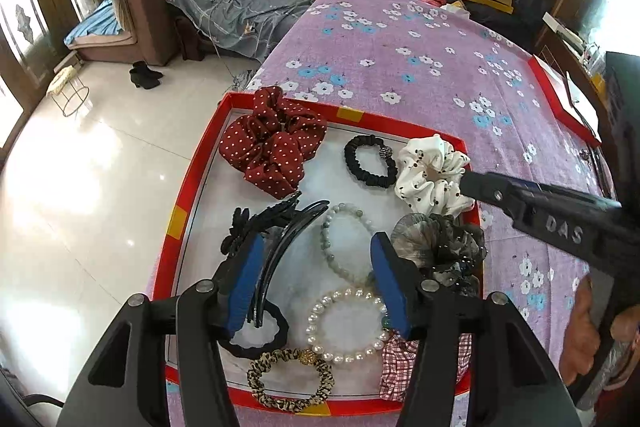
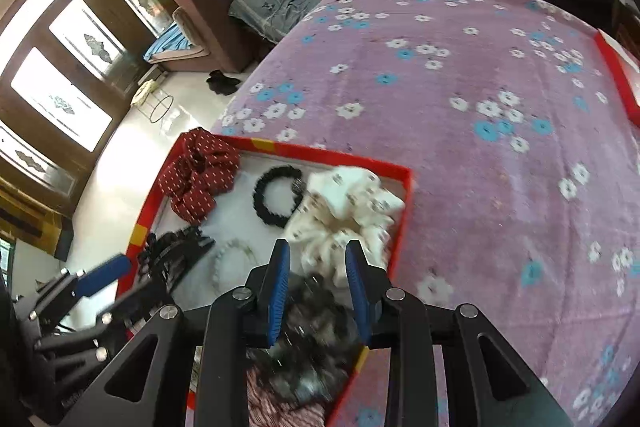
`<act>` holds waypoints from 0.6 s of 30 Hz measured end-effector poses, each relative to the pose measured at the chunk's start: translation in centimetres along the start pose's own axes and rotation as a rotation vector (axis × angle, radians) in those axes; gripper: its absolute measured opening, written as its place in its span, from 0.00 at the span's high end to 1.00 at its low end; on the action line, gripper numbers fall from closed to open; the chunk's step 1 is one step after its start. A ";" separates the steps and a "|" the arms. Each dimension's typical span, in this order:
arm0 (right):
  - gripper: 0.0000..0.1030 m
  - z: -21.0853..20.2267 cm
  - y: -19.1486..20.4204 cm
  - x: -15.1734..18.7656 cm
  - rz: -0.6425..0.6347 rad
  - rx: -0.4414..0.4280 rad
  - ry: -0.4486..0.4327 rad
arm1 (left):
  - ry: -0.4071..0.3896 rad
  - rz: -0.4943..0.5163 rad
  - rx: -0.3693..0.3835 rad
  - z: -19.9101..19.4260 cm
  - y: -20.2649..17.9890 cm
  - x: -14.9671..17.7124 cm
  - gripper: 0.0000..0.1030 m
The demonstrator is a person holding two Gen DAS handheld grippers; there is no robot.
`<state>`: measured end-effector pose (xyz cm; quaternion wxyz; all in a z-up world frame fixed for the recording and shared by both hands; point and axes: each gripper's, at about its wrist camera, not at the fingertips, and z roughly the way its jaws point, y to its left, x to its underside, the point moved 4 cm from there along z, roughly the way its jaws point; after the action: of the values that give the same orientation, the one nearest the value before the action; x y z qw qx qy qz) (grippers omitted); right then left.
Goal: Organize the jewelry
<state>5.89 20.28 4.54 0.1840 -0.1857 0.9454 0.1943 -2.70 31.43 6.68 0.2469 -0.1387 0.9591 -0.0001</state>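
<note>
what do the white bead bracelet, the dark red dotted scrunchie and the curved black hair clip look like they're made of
White bead bracelet: glossy pearl-like beads, probably imitation pearl; each shows a highlight.
Dark red dotted scrunchie: matte woven fabric, gathered in soft folds.
Curved black hair clip: likely hard plastic; smooth, shiny edge.

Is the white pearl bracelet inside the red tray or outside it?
Inside. The pearl bracelet lies flat on the white floor of the red tray, near its front edge, between the leopard hair tie and the green bead bracelet.

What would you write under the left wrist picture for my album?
Open left gripper hovers over a red tray of scrunchies, bead bracelets and a black hair clip.
</note>
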 end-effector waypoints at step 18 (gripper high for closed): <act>0.63 -4.8 -2.1 6.0 0.014 0.146 -0.058 | -0.070 0.063 -0.021 -2.4 -2.1 0.5 0.41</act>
<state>0.28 14.69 5.49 0.2232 -0.1596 0.9526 0.1314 -3.71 29.08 8.66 0.2787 -0.1107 0.9537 0.0225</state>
